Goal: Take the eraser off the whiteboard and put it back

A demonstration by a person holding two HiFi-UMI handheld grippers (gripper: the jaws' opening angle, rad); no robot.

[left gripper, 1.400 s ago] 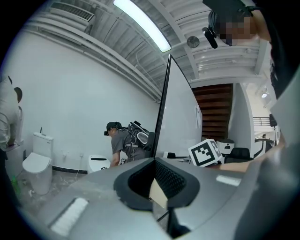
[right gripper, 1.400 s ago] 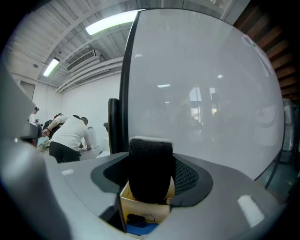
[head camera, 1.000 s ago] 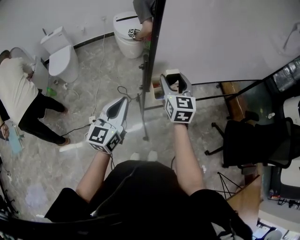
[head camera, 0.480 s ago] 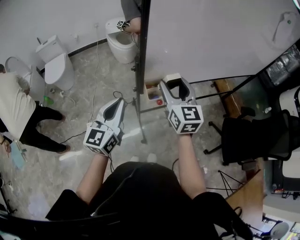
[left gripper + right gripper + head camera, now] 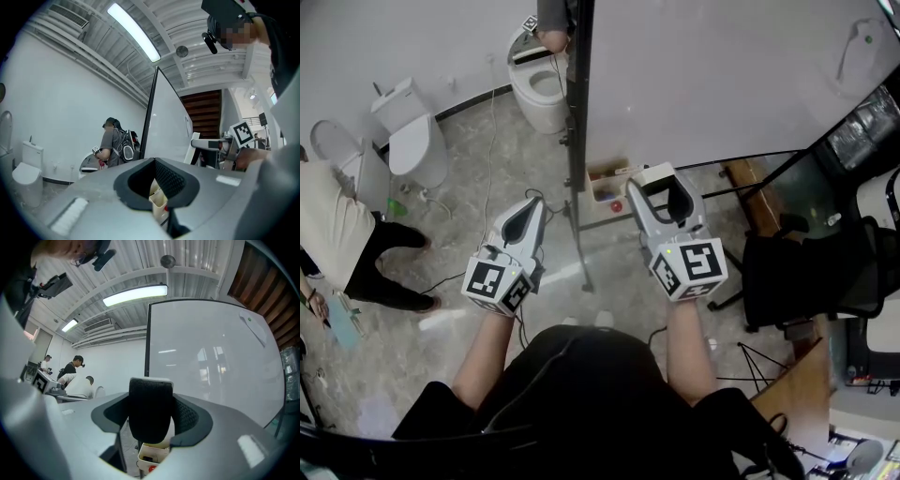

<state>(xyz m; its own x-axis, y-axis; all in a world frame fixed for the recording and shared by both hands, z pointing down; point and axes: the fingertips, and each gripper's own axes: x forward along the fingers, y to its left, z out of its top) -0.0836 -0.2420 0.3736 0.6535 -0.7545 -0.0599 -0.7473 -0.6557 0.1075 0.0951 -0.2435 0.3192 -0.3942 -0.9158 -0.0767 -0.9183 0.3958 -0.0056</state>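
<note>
Eraser (image 5: 151,411): a block with a black felt face and a white back, gripped between the 2 jaws of the right gripper (image 5: 664,192). The jaws stand wide, 1 pad pressed to each side of the block. In the head view the eraser sits in front of the lower left corner of the whiteboard (image 5: 722,75), just beside its lower edge, and looks clear of the writing surface. In the right gripper view the felt rises upright between the pads, with the pale board filling the background to its right.

Left gripper (image 5: 528,217): held lower and to the left, well apart from the eraser. Its jaws are closed tip to tip around a drop-shaped hollow and hold nothing.

Marker cubes: 1 on each gripper, right (image 5: 689,269) and left (image 5: 495,281), near the person's hands.

Whiteboard frame: a black upright post (image 5: 578,94) along the board's left edge. A small tray (image 5: 605,183) with a red item in it sits near the foot of the post, just left of the eraser in the head view.

Surroundings: 2 white toilets (image 5: 534,84) (image 5: 412,141) on the marbled floor (image 5: 487,187) to the left, a crouching person (image 5: 337,225) at the far left, and a black office chair (image 5: 806,281) to the right.
</note>
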